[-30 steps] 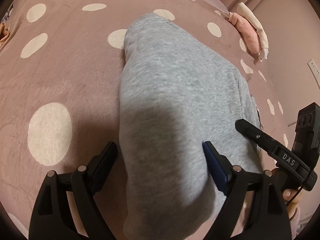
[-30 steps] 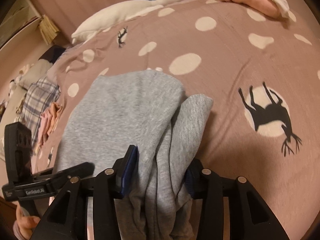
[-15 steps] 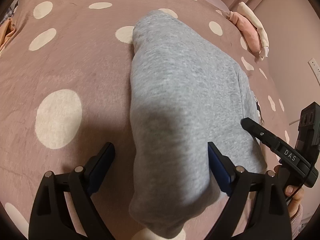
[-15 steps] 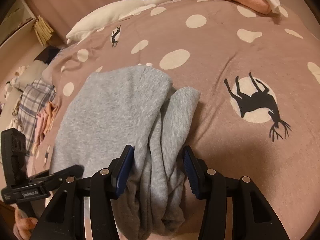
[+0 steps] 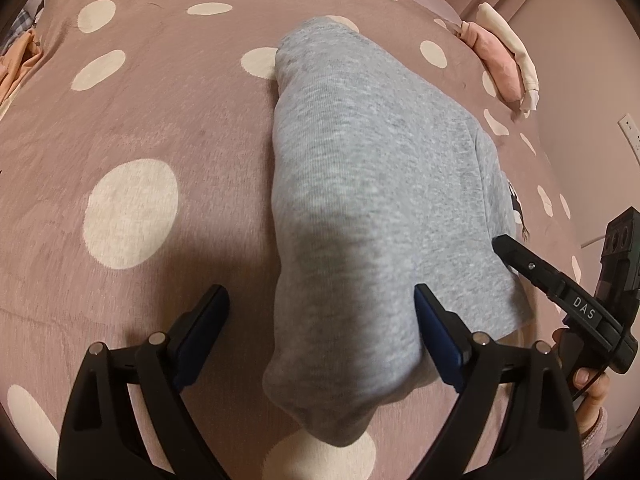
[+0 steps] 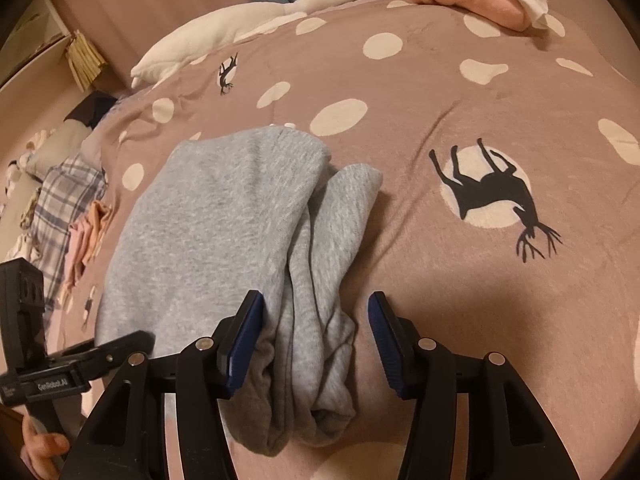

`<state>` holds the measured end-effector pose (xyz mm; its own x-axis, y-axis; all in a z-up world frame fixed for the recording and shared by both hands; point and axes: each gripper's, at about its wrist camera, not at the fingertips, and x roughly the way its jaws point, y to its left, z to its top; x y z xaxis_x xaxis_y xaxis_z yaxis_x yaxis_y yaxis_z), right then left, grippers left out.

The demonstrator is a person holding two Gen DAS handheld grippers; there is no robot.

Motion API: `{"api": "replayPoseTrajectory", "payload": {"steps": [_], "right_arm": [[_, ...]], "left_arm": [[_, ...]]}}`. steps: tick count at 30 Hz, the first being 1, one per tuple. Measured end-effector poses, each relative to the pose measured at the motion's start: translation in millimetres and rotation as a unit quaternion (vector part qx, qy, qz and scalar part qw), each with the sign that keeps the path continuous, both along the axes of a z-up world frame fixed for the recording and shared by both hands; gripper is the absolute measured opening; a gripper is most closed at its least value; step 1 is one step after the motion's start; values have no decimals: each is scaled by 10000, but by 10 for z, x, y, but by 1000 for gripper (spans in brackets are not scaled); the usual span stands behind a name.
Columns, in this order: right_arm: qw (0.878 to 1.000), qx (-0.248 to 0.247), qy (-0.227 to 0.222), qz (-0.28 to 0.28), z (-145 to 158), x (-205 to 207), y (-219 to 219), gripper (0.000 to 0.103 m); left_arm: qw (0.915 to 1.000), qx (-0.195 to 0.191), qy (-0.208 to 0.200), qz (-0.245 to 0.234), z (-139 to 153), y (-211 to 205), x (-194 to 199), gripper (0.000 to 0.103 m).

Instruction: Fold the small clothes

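Left gripper, marked "GenRobot.AI", gapes wide astride the folded grey sweatshirt on the spotted blanket; right gripper, marked "DAS", is opening, pads clear of its bunched edge.

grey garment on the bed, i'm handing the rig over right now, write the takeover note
Left gripper: open wide, holding nothing, astride the near end of the grey garment.
Right gripper: jaws opening, bunched grey folds between them, not pinched.
Garment lies folded lengthwise on the spotted bedspread.
Done: long fold made and being let go.
Left: probably tidy the bunched right edge, fold it shorter, then turn to the loose clothes at the bed's far side.
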<state>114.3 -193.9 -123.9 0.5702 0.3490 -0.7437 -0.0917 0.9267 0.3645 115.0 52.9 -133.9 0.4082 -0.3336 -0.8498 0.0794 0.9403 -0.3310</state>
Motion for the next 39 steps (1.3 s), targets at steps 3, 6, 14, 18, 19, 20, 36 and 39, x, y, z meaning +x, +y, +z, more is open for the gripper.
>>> {"api": "replayPoseTrajectory", "payload": {"steps": [3,6,14,18,19,20,36,39], "right_arm": [[10000,-37,-19,-15,1,-33,-9,54],[9999,-126,-47,-10,12,-71,-1,54],[9987,-484,-129,48,47,-157,44,54],[9986,-510,-126,14,60,-184,24,55],[9985,-533,-124,2,66,-197,24,55],[9982,-579,-138,-5,79,-216,24,55],[9938,-973,-529,51,502,-680,78,89],[9933,-986,-561,231,651,-768,170,97]], "left_arm": [[10000,24,-24,7,2,13,-35,92],[9999,87,-57,-4,6,14,-68,93],[9997,254,-42,27,-28,22,-151,100],[9995,294,-75,53,-3,13,-205,100],[9995,306,-83,70,9,13,-228,100],[9994,308,-88,93,24,18,-244,100],[9962,512,-589,392,704,-13,-632,103],[9948,601,-722,387,855,-46,-723,103]]}}
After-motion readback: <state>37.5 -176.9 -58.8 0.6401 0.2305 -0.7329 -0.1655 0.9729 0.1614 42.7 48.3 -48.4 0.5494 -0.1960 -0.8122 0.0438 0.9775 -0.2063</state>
